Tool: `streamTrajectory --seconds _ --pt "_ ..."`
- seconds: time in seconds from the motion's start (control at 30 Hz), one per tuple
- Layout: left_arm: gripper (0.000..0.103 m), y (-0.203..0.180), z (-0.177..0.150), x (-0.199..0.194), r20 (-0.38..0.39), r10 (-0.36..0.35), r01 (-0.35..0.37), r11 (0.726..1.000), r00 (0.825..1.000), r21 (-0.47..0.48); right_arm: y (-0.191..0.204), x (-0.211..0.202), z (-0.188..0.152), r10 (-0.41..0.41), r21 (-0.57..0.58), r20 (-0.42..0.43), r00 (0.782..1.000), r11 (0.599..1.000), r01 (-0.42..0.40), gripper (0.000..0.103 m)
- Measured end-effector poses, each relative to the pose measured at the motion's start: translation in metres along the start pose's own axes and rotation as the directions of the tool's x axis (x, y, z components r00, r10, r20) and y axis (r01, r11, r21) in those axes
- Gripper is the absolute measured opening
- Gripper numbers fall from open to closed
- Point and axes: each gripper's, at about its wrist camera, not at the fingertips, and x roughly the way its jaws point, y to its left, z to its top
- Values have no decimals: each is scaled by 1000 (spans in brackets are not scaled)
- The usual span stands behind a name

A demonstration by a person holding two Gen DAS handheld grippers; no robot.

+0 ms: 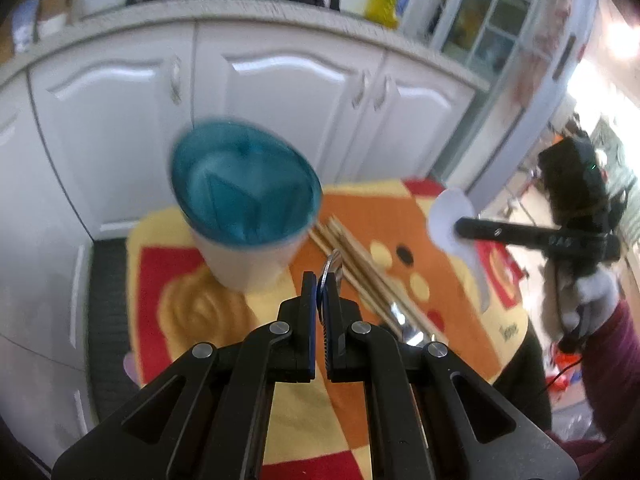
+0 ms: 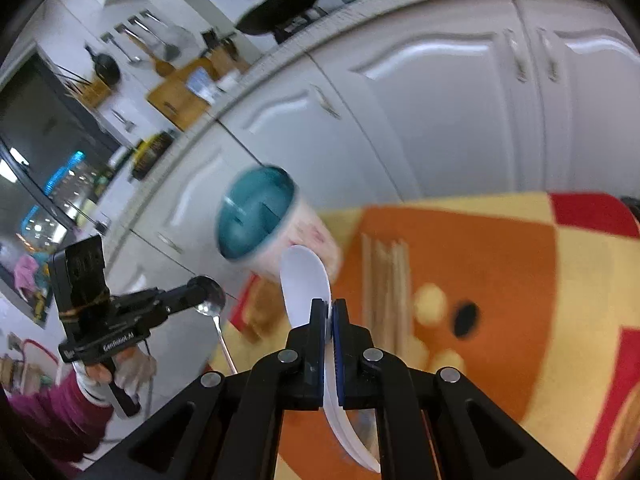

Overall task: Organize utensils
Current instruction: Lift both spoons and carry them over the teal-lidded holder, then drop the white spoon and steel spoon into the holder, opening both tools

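A white holder cup with a teal, divided inside [image 1: 244, 204] stands on the patterned tablecloth [image 1: 180, 304]; it also shows in the right wrist view [image 2: 260, 216]. My left gripper [image 1: 322, 280] is shut on a metal spoon [image 1: 334, 264], held above the cloth just right of the cup. My right gripper [image 2: 329, 308] is shut on a white plastic spoon [image 2: 304, 280], bowl pointing at the cup. Several wooden chopsticks [image 1: 360, 268] lie on the cloth right of the cup, also in the right wrist view [image 2: 386, 280].
White cabinet doors [image 1: 280, 100] stand behind the table. The other gripper with the white spoon [image 1: 452, 216] hangs at the right of the left wrist view. A metal utensil [image 1: 404, 320] lies under the chopsticks.
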Motion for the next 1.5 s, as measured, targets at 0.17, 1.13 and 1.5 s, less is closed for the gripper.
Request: streamTrajectory --seconds 0.17,1.13,1.5 --pt "1 14 34 -30 96 75 -75 997 993 -8 33 23 41 65 -6 80 995 998 -65 4" --pt "1 47 68 34 222 442 -450 893 869 -14 21 123 95 90 21 186 978 995 -96 4" --pt "3 45 51 48 147 409 -401 912 901 -80 30 122 76 12 -40 70 997 999 -10 13"
